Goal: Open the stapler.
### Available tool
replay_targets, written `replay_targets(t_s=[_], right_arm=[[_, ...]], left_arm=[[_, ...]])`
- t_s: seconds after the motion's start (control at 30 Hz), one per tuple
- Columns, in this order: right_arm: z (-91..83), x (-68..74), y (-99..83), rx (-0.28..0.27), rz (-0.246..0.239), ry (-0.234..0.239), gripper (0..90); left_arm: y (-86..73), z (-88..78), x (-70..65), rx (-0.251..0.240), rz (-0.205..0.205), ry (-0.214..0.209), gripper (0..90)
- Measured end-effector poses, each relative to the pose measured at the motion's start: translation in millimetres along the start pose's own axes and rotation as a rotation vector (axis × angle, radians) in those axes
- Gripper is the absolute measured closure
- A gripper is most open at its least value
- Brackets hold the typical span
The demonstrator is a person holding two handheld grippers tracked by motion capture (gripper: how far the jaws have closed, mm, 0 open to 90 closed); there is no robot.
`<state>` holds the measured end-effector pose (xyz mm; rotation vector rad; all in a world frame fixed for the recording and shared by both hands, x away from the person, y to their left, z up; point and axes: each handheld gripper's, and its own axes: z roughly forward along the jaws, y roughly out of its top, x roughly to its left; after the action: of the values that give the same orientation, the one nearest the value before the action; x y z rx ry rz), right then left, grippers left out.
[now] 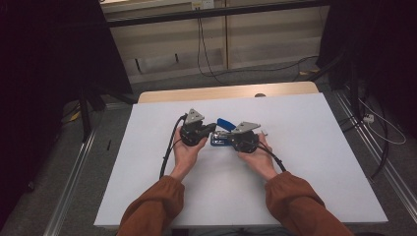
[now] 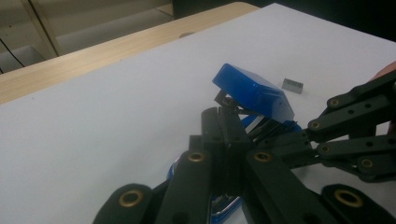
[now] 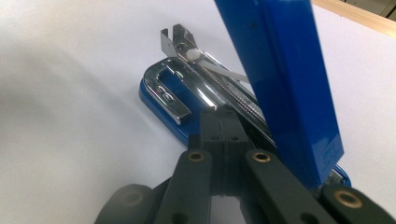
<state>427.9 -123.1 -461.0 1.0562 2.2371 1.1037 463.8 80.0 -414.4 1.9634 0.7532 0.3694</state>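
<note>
A dim room with dark curtains at both sides and cables trailing over the grey floor surrounds one counter (image 1: 147, 196), covered by a white sheet, with a strip of bare wood along its far edge. Near the middle of that sheet lies one blue stapler (image 1: 221, 132), its lid (image 2: 254, 91) swung up and tilted back so the chrome staple channel (image 3: 219, 81) and the chrome anvil plate (image 3: 169, 95) on the blue base lie exposed. Two tools meet at it, one in each of the person's two hands, both forearms in rust-brown sleeves coming in from the near edge. The left tool (image 1: 212, 129) points in from the stapler's left side with its jaws pressed together; in the left gripper view their tips lie right at the hinge under the raised lid, though whether they touch it I cannot tell. The right tool (image 1: 225, 137) comes in from the right, its jaws likewise pressed together, lying along the open channel beside the upright lid, holding nothing between them. One small grey strip of staples (image 2: 293, 85) rests on the sheet, just beyond the stapler and apart from it.
</note>
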Motion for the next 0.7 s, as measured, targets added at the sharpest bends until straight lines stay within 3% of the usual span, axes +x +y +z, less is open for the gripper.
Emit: replay_targets(t_s=[0.17,0.7], right_arm=[[-0.1,0.3,-0.2,-0.001,0.003,-0.002,90.0],[0.1,0.9,-0.6,-0.008,-0.010,0.007,90.0]], left_arm=[[1.1,2.1,-0.2,-0.002,-0.005,0.015,90.0],[5.7,2.5,-1.7,-0.021,-0.003,-0.004,90.0]])
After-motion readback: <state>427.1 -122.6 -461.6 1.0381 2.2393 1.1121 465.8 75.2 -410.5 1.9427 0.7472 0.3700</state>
